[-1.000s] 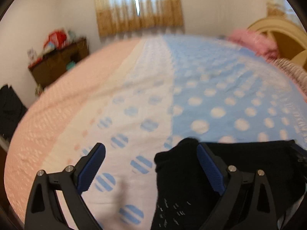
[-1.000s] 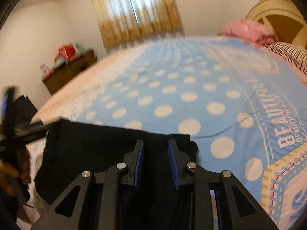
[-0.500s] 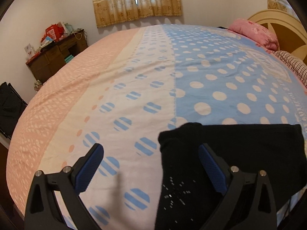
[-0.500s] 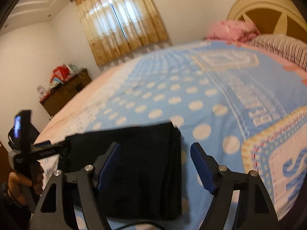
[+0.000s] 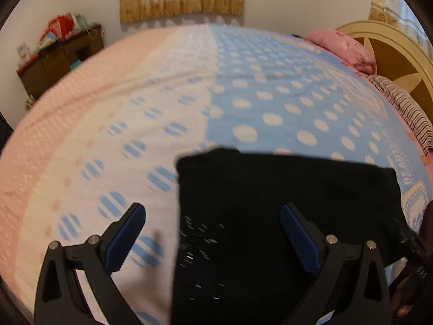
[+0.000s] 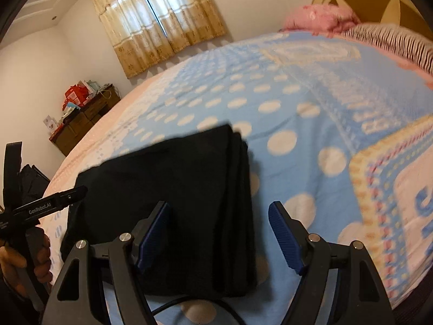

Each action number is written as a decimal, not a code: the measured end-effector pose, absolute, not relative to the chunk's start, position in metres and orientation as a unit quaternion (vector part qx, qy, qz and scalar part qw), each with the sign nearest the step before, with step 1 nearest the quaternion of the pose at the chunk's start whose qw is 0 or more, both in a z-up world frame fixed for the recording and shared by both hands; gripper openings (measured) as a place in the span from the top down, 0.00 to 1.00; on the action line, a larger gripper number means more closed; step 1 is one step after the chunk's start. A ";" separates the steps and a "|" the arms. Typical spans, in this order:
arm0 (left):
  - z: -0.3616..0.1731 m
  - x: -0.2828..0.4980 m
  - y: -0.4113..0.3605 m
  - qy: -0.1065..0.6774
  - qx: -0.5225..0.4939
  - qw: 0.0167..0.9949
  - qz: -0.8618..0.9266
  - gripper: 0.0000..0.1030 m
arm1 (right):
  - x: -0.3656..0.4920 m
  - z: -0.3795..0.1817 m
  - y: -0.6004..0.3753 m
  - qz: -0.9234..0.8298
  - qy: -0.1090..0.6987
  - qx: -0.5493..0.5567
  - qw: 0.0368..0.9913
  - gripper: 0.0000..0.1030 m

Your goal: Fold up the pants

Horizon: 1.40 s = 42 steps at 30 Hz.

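I see the black fabric pants (image 6: 173, 203), folded into a flat rectangle, lying on the blue-and-pink polka-dot bedspread (image 6: 297, 124) near its front edge. My right gripper (image 6: 219, 238) hovers over their stacked right edge and my left gripper (image 5: 213, 239) over their left edge. All 4 fingers are spread wide, gripping nothing.

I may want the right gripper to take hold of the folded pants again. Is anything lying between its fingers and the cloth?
Nothing visible does. The right gripper is open above the folded black pants on the dotted blue bedspread; only a thin black cable lies at the near edge.
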State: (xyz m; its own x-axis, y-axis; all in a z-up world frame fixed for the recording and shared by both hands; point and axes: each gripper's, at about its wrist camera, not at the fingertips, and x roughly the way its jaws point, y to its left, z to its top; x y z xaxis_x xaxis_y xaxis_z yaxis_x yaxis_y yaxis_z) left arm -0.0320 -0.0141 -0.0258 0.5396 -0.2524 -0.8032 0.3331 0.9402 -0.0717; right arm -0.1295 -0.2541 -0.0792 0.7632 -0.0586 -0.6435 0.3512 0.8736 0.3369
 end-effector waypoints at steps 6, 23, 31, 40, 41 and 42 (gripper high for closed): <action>-0.040 -0.026 -0.001 0.491 -0.031 0.852 -0.176 0.00 | -0.127 -0.085 -0.241 -0.116 0.324 0.196 0.918 0.26; -0.037 -0.036 0.016 0.468 -0.049 0.864 -0.182 0.00 | -0.128 -0.086 -0.239 -0.109 0.322 0.189 0.921 0.26; -0.045 -0.038 0.015 0.470 -0.033 0.862 -0.187 0.01 | -0.127 -0.085 -0.234 -0.106 0.326 0.182 0.922 0.44; -0.039 -0.051 0.005 0.447 -0.019 0.870 -0.206 0.56 | -0.126 -0.076 -0.221 -0.105 0.332 0.142 0.927 0.69; -0.039 -0.051 0.005 0.447 -0.019 0.871 -0.203 0.59 | -0.125 -0.074 -0.216 -0.108 0.334 0.126 0.928 0.69; -0.039 -0.051 0.006 0.447 -0.020 0.871 -0.201 0.65 | -0.125 -0.073 -0.213 -0.111 0.334 0.116 0.929 0.70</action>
